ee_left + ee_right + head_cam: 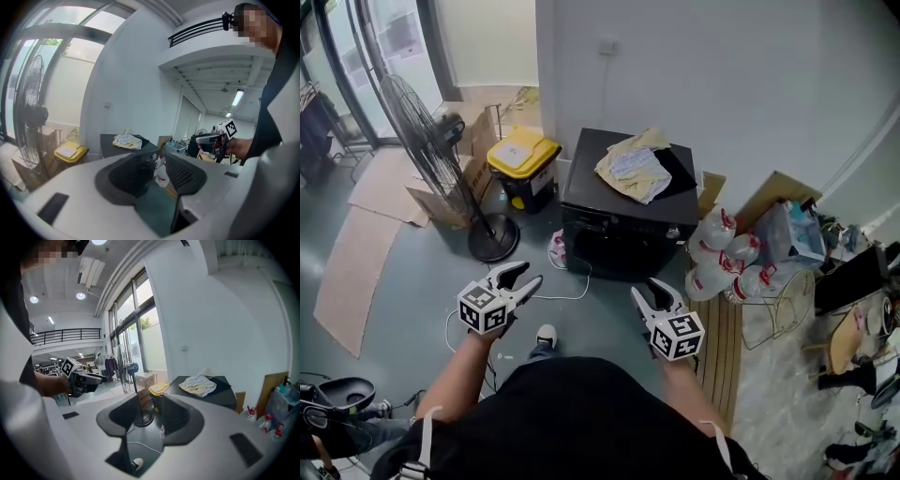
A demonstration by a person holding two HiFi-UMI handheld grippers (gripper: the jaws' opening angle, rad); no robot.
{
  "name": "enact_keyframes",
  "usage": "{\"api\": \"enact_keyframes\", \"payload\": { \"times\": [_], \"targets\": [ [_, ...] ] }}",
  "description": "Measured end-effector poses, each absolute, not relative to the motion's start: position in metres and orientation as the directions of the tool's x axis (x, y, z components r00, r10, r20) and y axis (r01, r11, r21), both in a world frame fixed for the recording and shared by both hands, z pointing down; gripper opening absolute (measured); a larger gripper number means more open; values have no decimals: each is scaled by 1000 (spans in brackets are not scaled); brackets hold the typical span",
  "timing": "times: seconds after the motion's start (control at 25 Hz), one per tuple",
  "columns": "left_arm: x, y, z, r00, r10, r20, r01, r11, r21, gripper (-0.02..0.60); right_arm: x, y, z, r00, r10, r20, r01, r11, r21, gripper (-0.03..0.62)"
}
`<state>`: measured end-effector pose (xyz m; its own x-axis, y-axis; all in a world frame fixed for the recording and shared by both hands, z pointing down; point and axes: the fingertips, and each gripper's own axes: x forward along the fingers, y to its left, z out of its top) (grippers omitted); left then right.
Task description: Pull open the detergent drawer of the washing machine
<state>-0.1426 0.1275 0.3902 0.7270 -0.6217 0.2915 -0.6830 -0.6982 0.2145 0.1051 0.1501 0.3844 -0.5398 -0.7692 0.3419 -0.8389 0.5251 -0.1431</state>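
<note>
The washing machine (623,225) is a black box standing against the white wall, with crumpled cloths (636,169) on its lid. Its front is dark and I cannot make out the detergent drawer. Both grippers hover over the floor in front of it, well short of it. My left gripper (532,273) is open and empty, to the machine's lower left. To its lower right, my right gripper (645,288) is also open and empty. The left gripper view shows open jaws (157,176) with the machine (117,145) beyond. The right gripper view shows open jaws (152,416) and the machine's top (220,392).
A standing fan (441,159) and a yellow-lidded bin (523,155) stand left of the machine. Flat cardboard (366,253) lies on the floor at left. Plastic jugs (722,253) and a wire basket (778,305) crowd the right. A white cable (567,281) runs across the floor.
</note>
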Motion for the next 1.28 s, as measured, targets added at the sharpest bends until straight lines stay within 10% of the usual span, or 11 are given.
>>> {"api": "enact_keyframes", "payload": {
  "times": [1.28],
  "targets": [
    [-219, -66, 400, 838, -472, 272, -537, -803, 260, 206, 22, -6, 381, -383, -847, 368, -923, 365, -121, 170]
  ]
}}
